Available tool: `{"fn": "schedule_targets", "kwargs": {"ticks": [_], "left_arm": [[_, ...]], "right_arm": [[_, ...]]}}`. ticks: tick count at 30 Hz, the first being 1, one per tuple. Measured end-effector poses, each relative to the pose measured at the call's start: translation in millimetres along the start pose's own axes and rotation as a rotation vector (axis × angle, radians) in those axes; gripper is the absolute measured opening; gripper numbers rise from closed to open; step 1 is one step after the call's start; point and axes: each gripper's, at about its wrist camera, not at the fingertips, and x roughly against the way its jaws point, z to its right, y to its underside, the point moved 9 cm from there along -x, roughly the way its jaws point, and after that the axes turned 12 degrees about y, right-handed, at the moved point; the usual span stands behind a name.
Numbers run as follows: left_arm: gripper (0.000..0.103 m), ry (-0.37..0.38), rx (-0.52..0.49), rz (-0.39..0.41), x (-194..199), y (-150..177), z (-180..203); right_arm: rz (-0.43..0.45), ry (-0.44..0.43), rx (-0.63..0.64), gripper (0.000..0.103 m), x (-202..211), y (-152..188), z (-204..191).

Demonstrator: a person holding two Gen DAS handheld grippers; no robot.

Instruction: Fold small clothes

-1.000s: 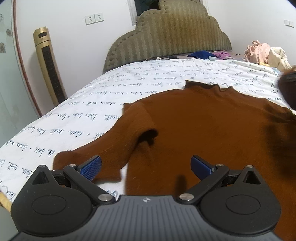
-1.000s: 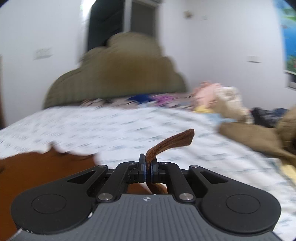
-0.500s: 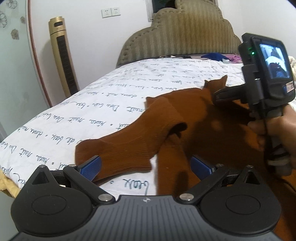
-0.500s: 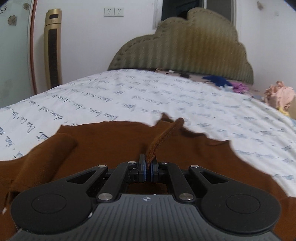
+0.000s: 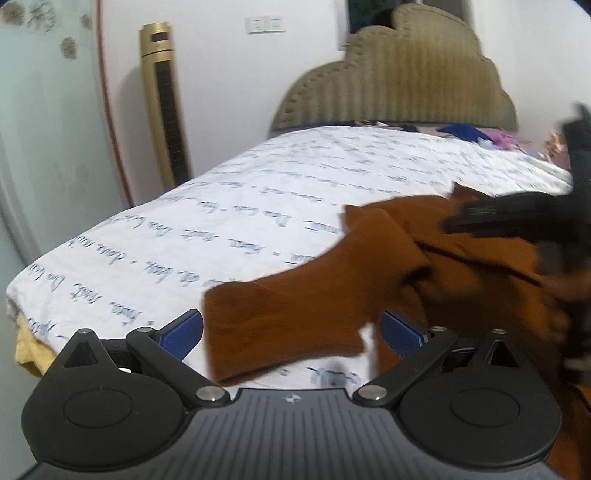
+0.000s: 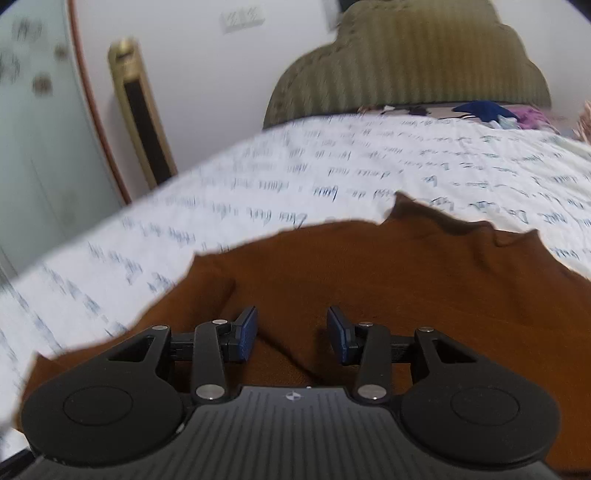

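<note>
Right gripper [image 6: 291, 332] has just been opening, nothing between its pads, brown sweater [image 6: 369, 288] on bed beneath. Left gripper [image 5: 291, 332] open over sleeve [image 5: 295, 314]. Next: grasp sleeve, fold inward.

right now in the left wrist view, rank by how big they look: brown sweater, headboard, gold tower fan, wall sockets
1. brown sweater, though being closest to the camera inflates it
2. headboard
3. gold tower fan
4. wall sockets, clearly smallest
</note>
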Motion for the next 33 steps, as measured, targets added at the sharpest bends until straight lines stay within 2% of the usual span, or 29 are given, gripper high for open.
{"fn": "schedule_targets", "kwargs": {"ticks": [2,4,5,9,11,14,16,19,20,22,24,28,30,32,33], "left_arm": [[0.103,-0.006,0.033,-0.001,0.5,-1.2,-9.4],[0.103,0.000,0.055,-0.005,1.1,-1.9,-17.1],[0.103,0.000,0.059,-0.006,2.1,-2.3,-21.3],[0.103,-0.023,0.094,-0.008,8.7,-2.9,-46.8],[0.103,-0.020,0.143,-0.002,11.8,-2.7,-63.2],[0.103,-0.059,0.172,0.009,14.5,-3.7,-83.6],[0.103,-0.101,0.162,0.016,15.5,-5.0,-92.9],[0.103,-0.134,0.176,0.026,17.8,-5.6,-103.6],[0.103,-0.131,0.184,0.022,17.3,-5.3,-104.7],[0.103,-0.114,0.192,0.011,16.3,-3.9,-103.4],[0.103,-0.106,0.187,0.009,16.5,-2.8,-101.4],[0.103,-0.109,0.180,0.006,14.2,0.0,-99.1],[0.103,-0.102,0.186,0.000,12.5,1.6,-98.2],[0.103,-0.098,0.190,-0.003,12.1,2.9,-97.4],[0.103,-0.098,0.189,-0.004,12.2,3.4,-97.2]], "right_arm": [[-0.002,0.027,-0.026,0.045,5.0,0.3,8.4],[-0.078,0.067,0.010,0.052,-6.9,13.1,11.8],[-0.123,0.075,0.036,0.052,-14.3,22.6,11.3],[-0.033,0.097,0.048,0.053,8.9,22.8,5.1],[0.025,0.091,0.058,0.063,28.1,22.5,-0.7],[0.087,0.110,0.117,0.063,51.8,29.8,-13.5],[0.105,0.032,0.127,0.063,67.2,34.6,-30.3],[0.103,-0.185,0.122,0.063,88.9,36.0,-64.0],[0.075,-0.264,0.112,0.063,92.8,37.3,-76.4],[-0.037,-0.392,0.073,0.063,89.3,42.9,-97.4],[-0.122,-0.408,0.052,0.063,74.9,48.5,-107.5],[-0.157,-0.326,0.084,0.063,45.1,51.6,-112.4],[-0.205,-0.333,0.075,0.055,33.2,57.0,-117.7],[-0.208,-0.326,0.120,0.022,30.9,64.3,-124.0],[-0.198,-0.319,0.140,0.017,33.7,66.8,-125.8]]}}
